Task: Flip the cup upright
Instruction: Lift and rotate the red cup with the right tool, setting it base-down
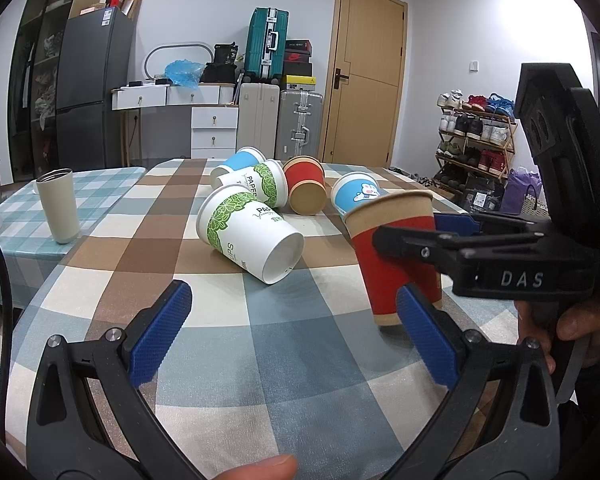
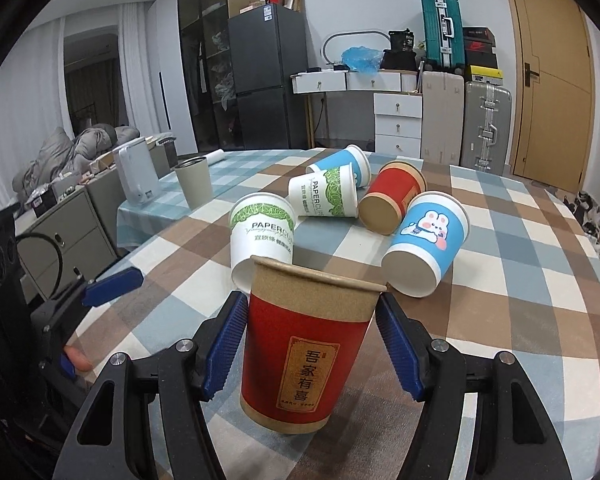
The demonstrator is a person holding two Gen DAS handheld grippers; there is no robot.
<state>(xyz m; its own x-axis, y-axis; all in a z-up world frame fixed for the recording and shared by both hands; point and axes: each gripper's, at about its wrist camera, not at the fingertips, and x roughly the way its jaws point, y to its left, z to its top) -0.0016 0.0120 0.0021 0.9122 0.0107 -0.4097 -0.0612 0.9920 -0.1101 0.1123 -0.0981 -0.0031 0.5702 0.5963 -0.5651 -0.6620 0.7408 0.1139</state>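
Note:
A red and brown paper cup (image 2: 306, 350) stands upright on the checked tablecloth, mouth up. My right gripper (image 2: 312, 346) has its blue pads on both sides of the cup; whether they press it or stand just off its wall is unclear. The same cup (image 1: 394, 258) and the right gripper (image 1: 440, 232) show at the right of the left wrist view. My left gripper (image 1: 296, 334) is open and empty, low over the table, left of the cup. Several other paper cups lie on their sides behind: white and green (image 1: 250, 232), red (image 1: 306, 190), blue (image 2: 428, 244).
A beige tumbler (image 1: 58, 206) stands upright at the table's left. A grey kettle (image 2: 136, 176) stands beyond it on a side surface. The table (image 1: 260, 360) has a round edge at right. Suitcases, drawers, a fridge and a shoe rack line the room behind.

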